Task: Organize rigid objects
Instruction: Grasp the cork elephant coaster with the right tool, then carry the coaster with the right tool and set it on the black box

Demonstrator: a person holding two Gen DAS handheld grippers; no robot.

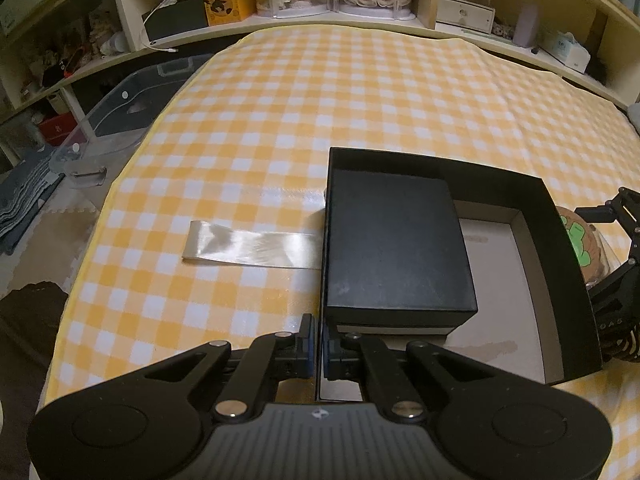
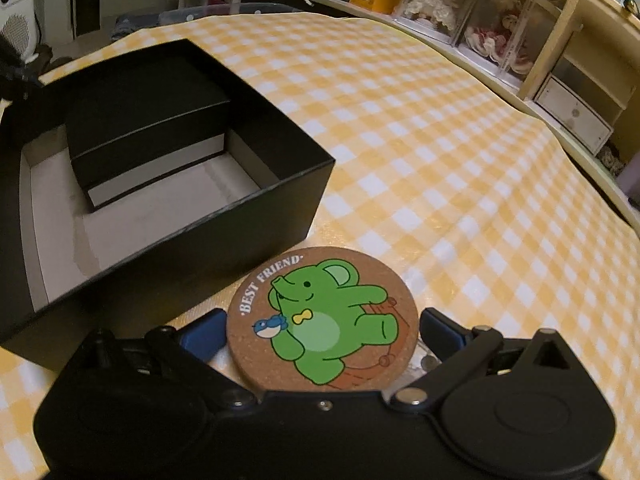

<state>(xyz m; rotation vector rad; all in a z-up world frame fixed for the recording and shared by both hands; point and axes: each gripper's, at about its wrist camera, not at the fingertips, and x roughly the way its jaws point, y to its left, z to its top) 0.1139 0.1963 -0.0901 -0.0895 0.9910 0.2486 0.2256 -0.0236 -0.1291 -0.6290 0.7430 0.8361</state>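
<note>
While the left gripper (image 1: 318,350) pinches the near wall of an open black box (image 1: 560,240), jaws nearly together, the right gripper (image 2: 322,330) stands wide around a round cork coaster (image 2: 322,316), pads not visibly pressing. The coaster lies flat on the checked tablecloth (image 2: 460,152), just beside the box's wall, lettering toward the box. Inside, a smaller black box (image 1: 396,246) fills the far-left corner; a ribbon strip (image 1: 252,244) trails left.

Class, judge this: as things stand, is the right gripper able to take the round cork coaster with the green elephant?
Probably yes: the right gripper is open with the round cork coaster lying flat between its fingers, nothing blocking.
</note>
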